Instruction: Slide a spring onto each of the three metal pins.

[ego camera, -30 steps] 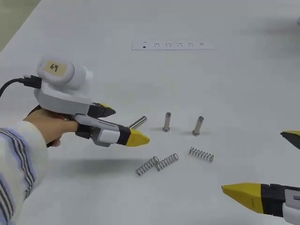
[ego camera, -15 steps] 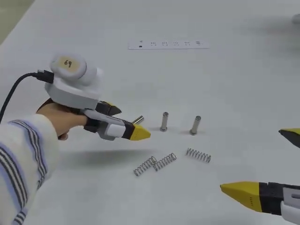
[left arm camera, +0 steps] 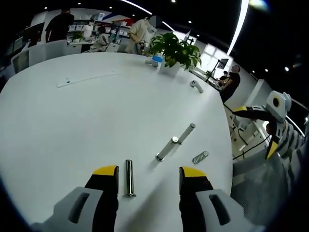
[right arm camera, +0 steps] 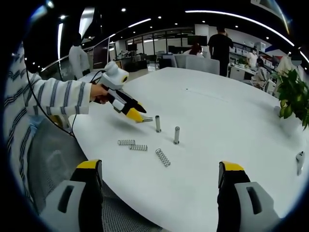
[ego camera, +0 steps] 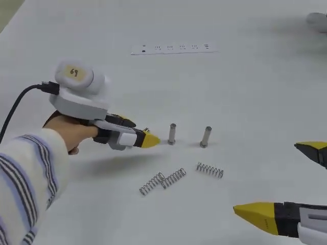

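Now lowered toward the desk (ego camera: pixel 245 92) from a second ago, the left hand-held gripper (left arm camera: pixel 149 171) is seen released, its jaws brought either side of the one pin (left arm camera: pixel 129 176) lying flat, not yet closed on it. Two pins (ego camera: pixel 172 133) (ego camera: pixel 206 137) are left standing just beyond, three springs (ego camera: pixel 209 170) lying bare nearby. The right hand-held gripper (right arm camera: pixel 160 166) is held wide apart at the near edge; no spring has been fitted

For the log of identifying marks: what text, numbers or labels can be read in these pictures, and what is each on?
"69": handwritten on the yellow sticker atop the left tool.
Dark marks on the white strip lying on the table: too small to read.
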Action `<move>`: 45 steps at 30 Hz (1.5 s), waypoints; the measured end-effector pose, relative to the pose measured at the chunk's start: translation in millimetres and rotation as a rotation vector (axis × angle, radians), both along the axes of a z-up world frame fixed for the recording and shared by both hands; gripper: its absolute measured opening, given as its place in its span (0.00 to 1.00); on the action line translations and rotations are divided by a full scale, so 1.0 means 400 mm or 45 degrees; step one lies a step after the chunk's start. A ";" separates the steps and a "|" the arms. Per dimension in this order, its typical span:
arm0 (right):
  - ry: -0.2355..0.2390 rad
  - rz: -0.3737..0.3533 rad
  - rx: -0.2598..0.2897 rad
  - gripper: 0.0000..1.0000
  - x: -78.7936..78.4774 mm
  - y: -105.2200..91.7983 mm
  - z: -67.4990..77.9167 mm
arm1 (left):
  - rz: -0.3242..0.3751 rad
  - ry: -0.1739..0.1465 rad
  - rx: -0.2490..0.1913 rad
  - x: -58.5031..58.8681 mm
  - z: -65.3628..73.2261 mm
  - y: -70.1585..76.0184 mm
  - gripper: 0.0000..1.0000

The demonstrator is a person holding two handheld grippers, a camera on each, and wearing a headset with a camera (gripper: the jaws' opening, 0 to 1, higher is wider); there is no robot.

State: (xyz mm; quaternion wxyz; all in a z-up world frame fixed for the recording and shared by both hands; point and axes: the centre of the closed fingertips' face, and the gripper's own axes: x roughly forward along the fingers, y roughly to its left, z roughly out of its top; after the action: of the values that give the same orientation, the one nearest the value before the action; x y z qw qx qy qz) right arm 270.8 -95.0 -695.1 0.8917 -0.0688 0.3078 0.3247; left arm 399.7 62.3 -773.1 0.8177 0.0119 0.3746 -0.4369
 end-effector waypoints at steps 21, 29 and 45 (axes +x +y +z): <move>0.023 -0.009 -0.005 0.99 -0.001 -0.004 -0.007 | -0.041 0.012 0.108 0.031 -0.039 0.000 0.30; 0.032 -0.016 -0.009 0.99 -0.001 -0.007 -0.012 | -0.056 0.028 0.146 0.029 -0.062 -0.006 0.24; 0.031 -0.017 -0.009 0.99 -0.004 -0.012 -0.015 | -0.001 0.020 0.182 0.060 -0.072 -0.002 0.04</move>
State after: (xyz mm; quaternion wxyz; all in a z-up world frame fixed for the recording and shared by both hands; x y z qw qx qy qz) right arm 269.3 -99.7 -701.1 0.8898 -0.0662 0.3202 0.3184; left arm 423.7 61.5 -802.1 0.8115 0.0670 0.4114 -0.4095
